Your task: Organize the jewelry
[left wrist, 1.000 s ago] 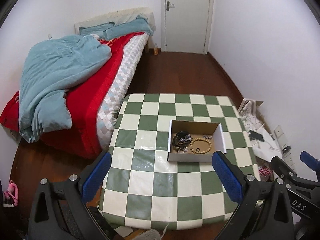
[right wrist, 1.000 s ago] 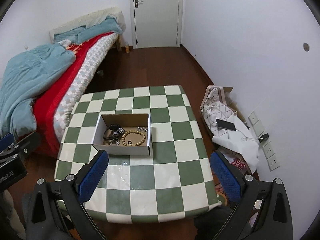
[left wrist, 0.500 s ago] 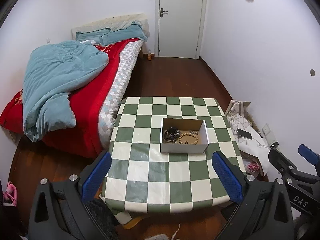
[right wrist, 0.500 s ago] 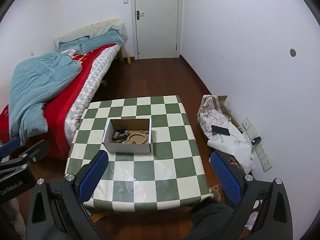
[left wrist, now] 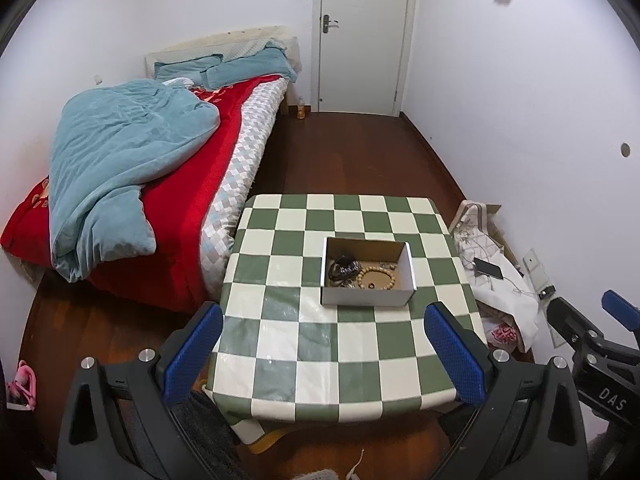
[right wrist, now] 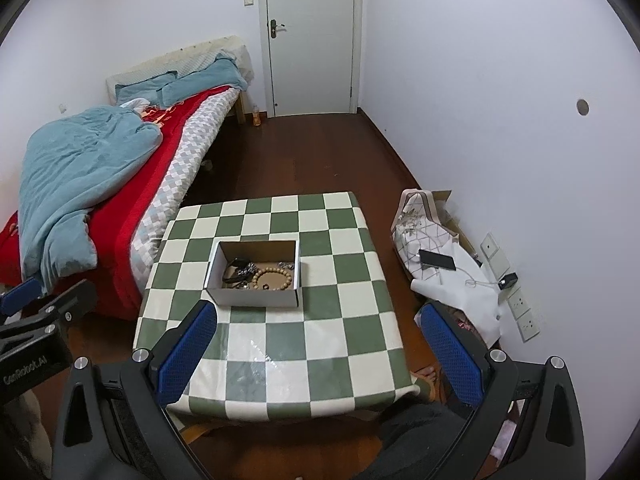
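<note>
My left claw point(left wrist: 324, 348) and right claw point(right wrist: 318, 344) both hang wide apart and empty above the near edge of the green-and-white checkered tabletop point(left wrist: 280, 308). At twelve o'clock from each sits an open cardboard box point(left wrist: 366, 296) holding a wooden bead bracelet point(left wrist: 376, 279) and dark tangled jewelry point(left wrist: 343, 267). A bed point(left wrist: 132, 184) lies at ten o'clock.
</note>
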